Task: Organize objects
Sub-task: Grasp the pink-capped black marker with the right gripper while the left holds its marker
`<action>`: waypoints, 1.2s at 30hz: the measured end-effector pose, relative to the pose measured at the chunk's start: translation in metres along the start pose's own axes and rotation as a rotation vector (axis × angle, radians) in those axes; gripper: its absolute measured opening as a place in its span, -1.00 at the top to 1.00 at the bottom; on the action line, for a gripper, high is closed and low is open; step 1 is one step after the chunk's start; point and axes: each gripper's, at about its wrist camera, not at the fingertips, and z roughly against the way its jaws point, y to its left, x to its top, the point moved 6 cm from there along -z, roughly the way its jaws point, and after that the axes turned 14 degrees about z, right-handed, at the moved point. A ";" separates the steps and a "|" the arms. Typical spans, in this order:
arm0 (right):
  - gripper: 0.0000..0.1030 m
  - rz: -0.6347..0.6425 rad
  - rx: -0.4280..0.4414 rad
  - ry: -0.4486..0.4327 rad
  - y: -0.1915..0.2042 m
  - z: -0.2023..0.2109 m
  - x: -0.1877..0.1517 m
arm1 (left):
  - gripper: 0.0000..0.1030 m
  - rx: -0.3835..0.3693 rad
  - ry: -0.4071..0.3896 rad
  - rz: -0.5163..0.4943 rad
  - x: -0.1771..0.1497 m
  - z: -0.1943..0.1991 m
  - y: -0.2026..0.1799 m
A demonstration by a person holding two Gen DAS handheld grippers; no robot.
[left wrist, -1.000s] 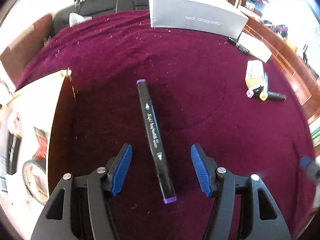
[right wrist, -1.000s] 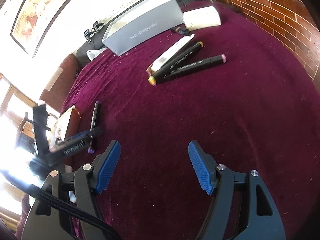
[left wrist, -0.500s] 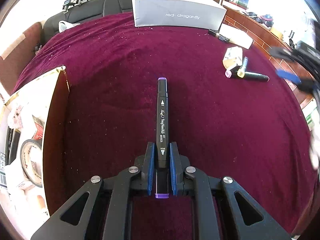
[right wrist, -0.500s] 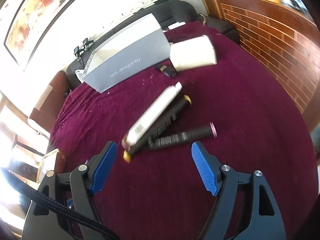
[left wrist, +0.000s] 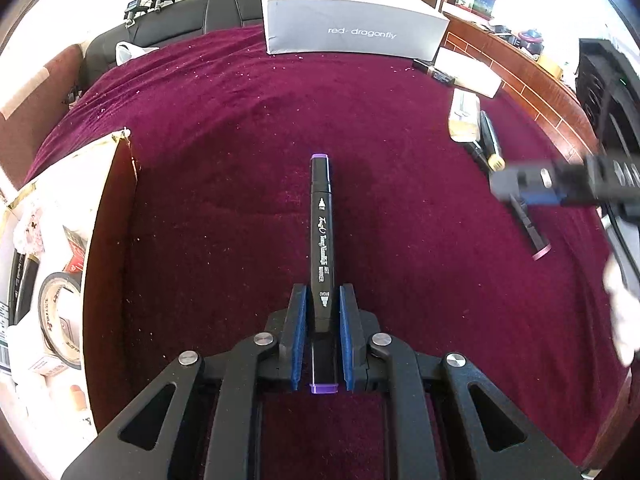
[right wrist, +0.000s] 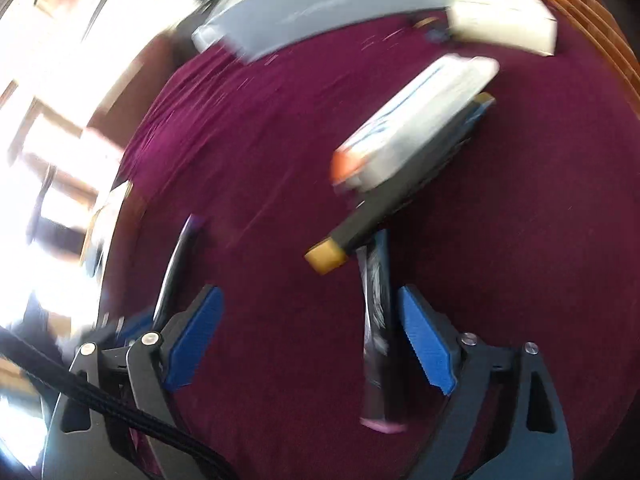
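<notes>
In the left wrist view my left gripper [left wrist: 323, 292] is shut on a black marker with purple caps [left wrist: 320, 232], which points away over the maroon cloth [left wrist: 240, 140]. My right gripper [right wrist: 308, 294], blurred by motion, has its jaws opening. A black marker with a pink cap [right wrist: 378, 340] lies between them, close to the right finger, and the pads do not press on it. Just beyond lie a yellow-capped marker [right wrist: 360, 232] and a white packet with an orange end [right wrist: 412, 128]. The right gripper [left wrist: 536, 192] also shows as a blur at the right of the left wrist view.
A grey box marked "red-dragonfly" [left wrist: 352, 32] stands at the far edge, with a white box [left wrist: 468, 72] and a small dark marker [left wrist: 434, 74] beside it. An open carton [left wrist: 108, 220] holding a tape roll [left wrist: 56, 320] sits at the left. A brick-patterned wall [right wrist: 600, 32] borders the right.
The left gripper went from open around the purple marker to shut on it. The right gripper swung over to the marker cluster, spread wider and now straddles the pink-capped marker.
</notes>
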 end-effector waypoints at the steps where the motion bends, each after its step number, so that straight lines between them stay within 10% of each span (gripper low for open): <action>1: -0.73 0.011 0.003 0.009 0.002 -0.001 -0.003 | 0.79 -0.006 0.004 0.003 -0.001 0.001 0.000; 11: -0.39 0.043 -0.407 -0.006 0.002 0.004 -0.013 | 0.77 0.057 -0.025 -0.026 0.007 -0.006 -0.010; 20: -0.21 0.025 -0.494 -0.016 0.003 0.000 -0.008 | 0.49 0.069 -0.067 -0.019 0.005 -0.007 -0.015; 27: 0.55 0.055 -0.513 -0.014 0.012 0.003 -0.013 | 0.71 0.038 -0.054 -0.023 -0.002 0.000 -0.010; 36: 0.54 0.065 -0.508 0.001 0.014 -0.001 -0.011 | 0.71 0.049 -0.065 -0.033 -0.004 0.000 -0.015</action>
